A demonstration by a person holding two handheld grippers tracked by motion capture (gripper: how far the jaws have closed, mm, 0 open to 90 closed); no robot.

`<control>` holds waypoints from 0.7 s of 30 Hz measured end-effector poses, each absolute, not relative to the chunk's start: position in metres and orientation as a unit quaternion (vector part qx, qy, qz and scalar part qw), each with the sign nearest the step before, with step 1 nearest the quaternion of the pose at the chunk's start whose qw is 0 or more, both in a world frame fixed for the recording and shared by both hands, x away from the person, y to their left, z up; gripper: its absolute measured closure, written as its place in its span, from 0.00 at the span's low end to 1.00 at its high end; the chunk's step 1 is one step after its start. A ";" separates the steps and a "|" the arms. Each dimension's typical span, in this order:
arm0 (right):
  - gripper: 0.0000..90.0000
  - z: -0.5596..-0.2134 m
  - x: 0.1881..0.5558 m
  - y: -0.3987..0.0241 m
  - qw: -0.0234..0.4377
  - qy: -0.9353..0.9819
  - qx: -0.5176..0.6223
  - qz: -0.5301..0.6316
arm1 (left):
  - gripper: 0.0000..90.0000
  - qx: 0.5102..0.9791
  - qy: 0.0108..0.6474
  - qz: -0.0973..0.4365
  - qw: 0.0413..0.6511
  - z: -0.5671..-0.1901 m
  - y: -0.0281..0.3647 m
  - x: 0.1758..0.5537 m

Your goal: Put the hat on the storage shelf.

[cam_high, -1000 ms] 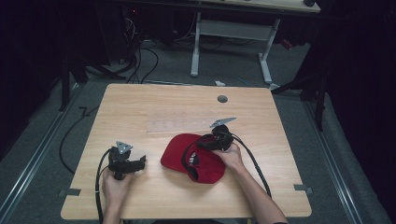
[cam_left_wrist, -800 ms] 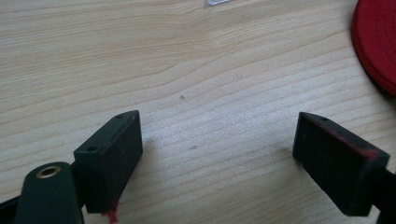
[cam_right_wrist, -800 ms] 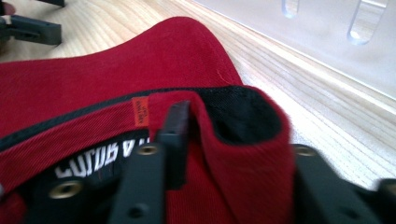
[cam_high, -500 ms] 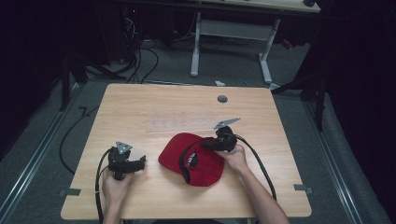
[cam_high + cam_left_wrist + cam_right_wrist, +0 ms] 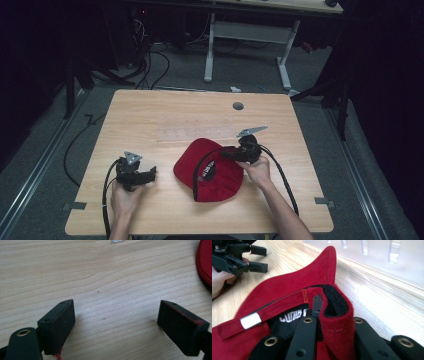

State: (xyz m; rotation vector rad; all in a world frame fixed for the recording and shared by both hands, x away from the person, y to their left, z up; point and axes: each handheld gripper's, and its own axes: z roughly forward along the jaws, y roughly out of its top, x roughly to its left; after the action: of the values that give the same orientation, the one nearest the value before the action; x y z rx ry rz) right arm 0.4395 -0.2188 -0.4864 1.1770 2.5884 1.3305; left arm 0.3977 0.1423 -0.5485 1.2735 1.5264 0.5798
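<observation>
I'm working in what looks like a lab or test room: a plain wooden table (image 5: pixel 150 115) with a cable grommet (image 5: pixel 238 106) near its far edge stands on grey carpet, loose cables (image 5: pixel 150 62) tangle on the floor beyond, a white-legged desk (image 5: pixel 250 35) stands behind, and the surroundings are dark.

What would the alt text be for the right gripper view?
The right gripper is shut on the edge of a red cap, seen close from behind its black jaws. Farther off at upper left, a hand holds the left gripper open above the wooden table.
</observation>
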 end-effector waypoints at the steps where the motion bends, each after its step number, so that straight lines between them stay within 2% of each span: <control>1: 0.92 -0.484 0.438 -0.221 0.003 0.823 0.380 0.423 | 0.17 0.528 0.636 0.240 0.510 -0.548 0.142 0.398; 5: 0.92 -0.470 0.433 -0.229 0.017 0.818 0.385 0.428 | 0.16 0.522 0.640 0.246 0.507 -0.548 0.140 0.397; 10: 0.92 -0.461 0.429 -0.236 0.021 0.811 0.387 0.437 | 0.19 0.538 0.631 0.240 0.505 -0.547 0.134 0.392; 21: 0.92 -0.453 0.427 -0.241 0.021 0.800 0.407 0.441 | 0.19 0.597 0.542 0.213 0.552 -0.532 0.091 0.360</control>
State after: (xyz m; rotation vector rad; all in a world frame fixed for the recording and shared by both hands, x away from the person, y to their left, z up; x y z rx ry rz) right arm 0.4272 -0.2406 -0.4528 1.2608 2.4792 1.3675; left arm 0.3603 0.0905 -0.5324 1.4112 1.2806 0.5037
